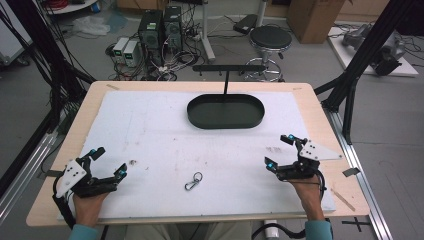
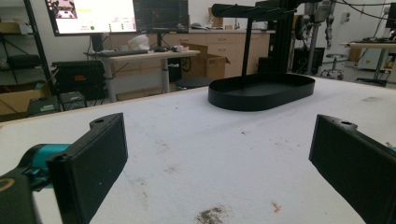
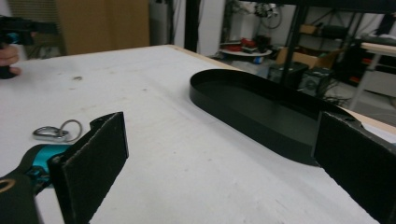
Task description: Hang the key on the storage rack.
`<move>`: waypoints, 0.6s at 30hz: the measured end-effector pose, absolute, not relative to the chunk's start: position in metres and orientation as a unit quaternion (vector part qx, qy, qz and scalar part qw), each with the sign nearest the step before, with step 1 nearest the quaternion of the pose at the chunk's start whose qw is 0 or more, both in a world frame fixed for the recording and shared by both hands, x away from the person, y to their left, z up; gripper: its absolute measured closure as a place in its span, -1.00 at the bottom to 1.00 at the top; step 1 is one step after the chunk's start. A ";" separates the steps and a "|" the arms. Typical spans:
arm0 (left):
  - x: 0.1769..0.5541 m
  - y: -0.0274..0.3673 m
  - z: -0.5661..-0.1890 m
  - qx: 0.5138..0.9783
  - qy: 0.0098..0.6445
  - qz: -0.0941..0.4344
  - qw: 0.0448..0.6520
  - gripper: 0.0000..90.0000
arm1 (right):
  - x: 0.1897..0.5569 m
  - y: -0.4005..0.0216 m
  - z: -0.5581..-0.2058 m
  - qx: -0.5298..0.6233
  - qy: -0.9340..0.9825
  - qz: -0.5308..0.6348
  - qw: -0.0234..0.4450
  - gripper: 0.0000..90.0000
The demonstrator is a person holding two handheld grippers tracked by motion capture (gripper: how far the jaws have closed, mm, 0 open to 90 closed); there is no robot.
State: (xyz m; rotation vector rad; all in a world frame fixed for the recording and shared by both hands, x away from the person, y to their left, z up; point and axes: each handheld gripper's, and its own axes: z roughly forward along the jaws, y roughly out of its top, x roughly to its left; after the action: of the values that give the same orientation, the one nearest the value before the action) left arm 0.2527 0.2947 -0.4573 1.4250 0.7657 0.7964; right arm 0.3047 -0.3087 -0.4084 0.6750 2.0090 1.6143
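Carabiner clip (image 1: 193, 181) lies on the white mat, nearer the person than the black oval tray (image 1: 225, 111). Left gripper (image 1: 108, 163) and right gripper (image 1: 279, 152) flank it, jaws wide, empty. Best approach, I judge: low, straddling the clip's body.
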 end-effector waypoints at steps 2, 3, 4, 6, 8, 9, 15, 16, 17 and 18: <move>0.253 0.295 -0.457 0.620 0.333 0.346 0.621 -0.89 | 0.308 -0.305 -0.403 0.239 0.742 0.584 0.224 -0.93; 0.253 0.295 -0.457 0.619 0.333 0.346 0.621 -0.89 | 0.310 -0.302 -0.400 0.235 0.747 0.582 0.218 -0.93; 0.253 0.295 -0.457 0.619 0.334 0.346 0.621 -0.89 | 0.312 -0.300 -0.397 0.228 0.753 0.579 0.213 -0.93; 0.253 0.295 -0.457 0.619 0.334 0.346 0.621 -0.89 | 0.315 -0.294 -0.391 0.217 0.763 0.576 0.199 -0.93; 0.253 0.295 -0.457 0.619 0.334 0.346 0.621 -0.89 | 0.318 -0.288 -0.386 0.205 0.770 0.573 0.190 -0.93; 0.253 0.295 -0.457 0.619 0.333 0.346 0.621 -0.89 | 0.320 -0.285 -0.384 0.201 0.774 0.572 0.183 -0.93; 0.253 0.295 -0.457 0.619 0.333 0.346 0.621 -0.89 | 0.331 -0.262 -0.374 0.168 0.801 0.552 0.156 -0.93; 0.253 0.295 -0.457 0.619 0.334 0.346 0.621 -0.89 | 0.332 -0.257 -0.373 0.162 0.807 0.548 0.148 -0.93; 0.253 0.295 -0.457 0.619 0.334 0.346 0.621 -0.89 | 0.332 -0.257 -0.373 0.162 0.807 0.548 0.148 -0.93; 0.253 0.295 -0.457 0.619 0.333 0.346 0.621 -0.89 | 0.334 -0.252 -0.372 0.153 0.814 0.542 0.141 -0.93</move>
State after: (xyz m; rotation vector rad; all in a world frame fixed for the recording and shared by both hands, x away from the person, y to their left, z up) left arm 0.2528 0.2948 -0.4574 1.4232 0.7664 0.7959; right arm 0.3337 -0.2523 -0.3723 0.4407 2.3509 1.5663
